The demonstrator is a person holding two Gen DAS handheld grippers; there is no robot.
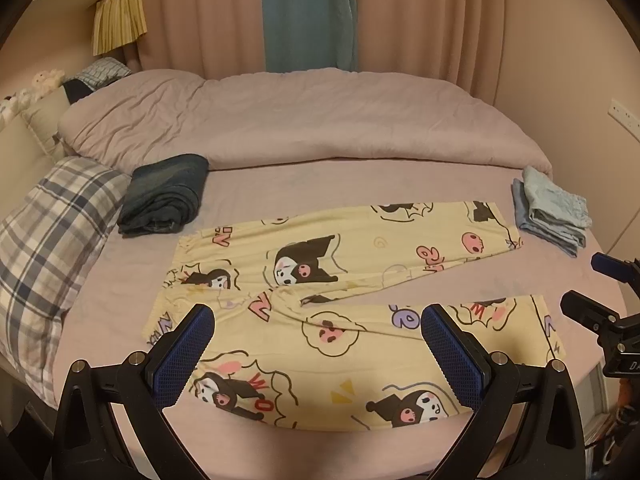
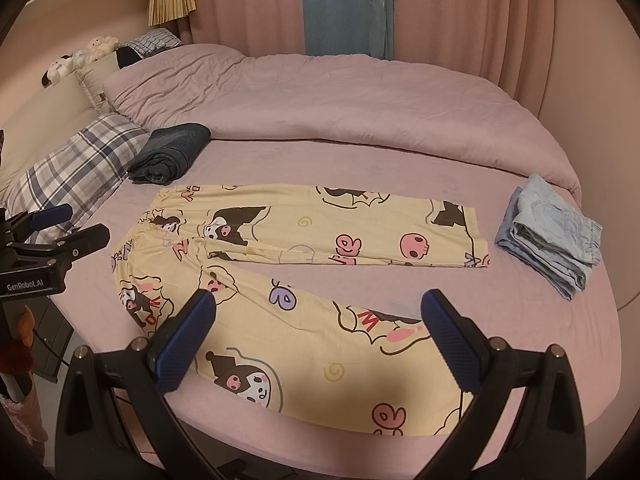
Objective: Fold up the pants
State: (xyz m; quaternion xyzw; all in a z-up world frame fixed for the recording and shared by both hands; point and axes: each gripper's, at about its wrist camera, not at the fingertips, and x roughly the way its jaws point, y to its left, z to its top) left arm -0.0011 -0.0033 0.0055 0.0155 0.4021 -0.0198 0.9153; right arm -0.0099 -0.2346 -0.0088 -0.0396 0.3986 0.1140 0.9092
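The yellow pajama pants [image 1: 344, 280] lie flat on the bed [image 1: 280, 188], spread out on the pink sheet. They have cartoon pictures on them: a little face in a black hood, pink skulls and big letters. The waist end is on the left and the two legs reach out to the right. The legs are a bit apart, with a strip of pink sheet showing between them. The far leg lies straight. The near leg lies close to the front edge of the bed.

The left gripper [image 1: 316, 352] hangs above the near leg, close to the waist end. Its two blue fingers are wide apart and hold nothing. The right gripper [image 2: 320, 336] hangs above the near leg too, more toward the leg end. Its blue fingers are also wide apart and hold nothing.

A folded dark blue towel [image 1: 164, 196] sits just past the waist of the pants, beside a checked pillow [image 1: 52, 248]. A small pile of folded light blue clothes [image 1: 552, 212] sits near the ends of the legs, not touching them. A puffy pink blanket [image 1: 300, 120] lies across the back of the bed. Pink curtains [image 1: 420, 20] hang behind it, with a blue curtain [image 1: 308, 16] in the middle.
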